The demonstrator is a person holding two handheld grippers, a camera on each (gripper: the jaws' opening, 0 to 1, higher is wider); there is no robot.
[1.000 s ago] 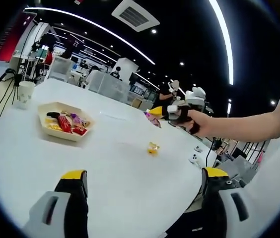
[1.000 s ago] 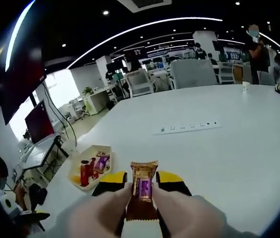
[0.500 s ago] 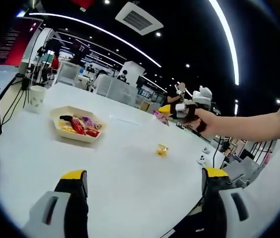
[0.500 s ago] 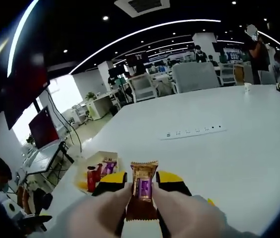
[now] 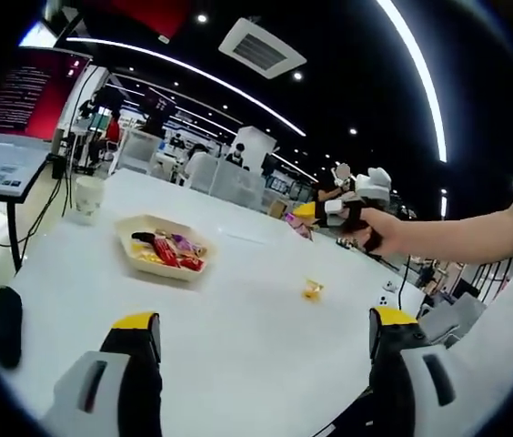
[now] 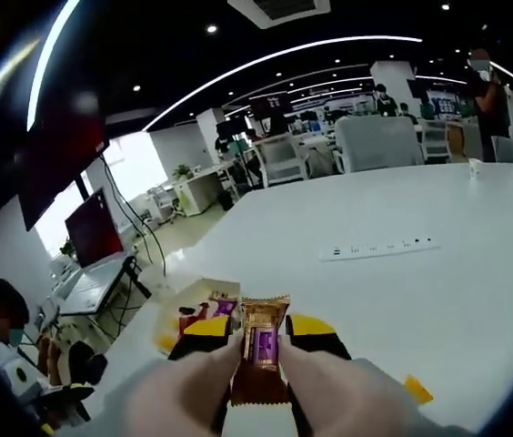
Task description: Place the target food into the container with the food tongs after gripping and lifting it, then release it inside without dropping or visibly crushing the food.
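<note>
In the right gripper view, the right gripper (image 6: 258, 339) is covering the near part of the container (image 6: 171, 321), so its contents are showing only partly at 9 o'clock. The lower end of the wrapped snack (image 6: 261, 360) is disappearing between the jaws. A yellow piece (image 6: 417, 390) at 4 o'clock is lying partly behind the jaw. In the left gripper view, the small yellow item (image 5: 312, 290) on the table (image 5: 238, 337) is appearing too small to identify, and the dark object (image 5: 4, 325) at 8 o'clock is blurring toward the picture's edge.
</note>
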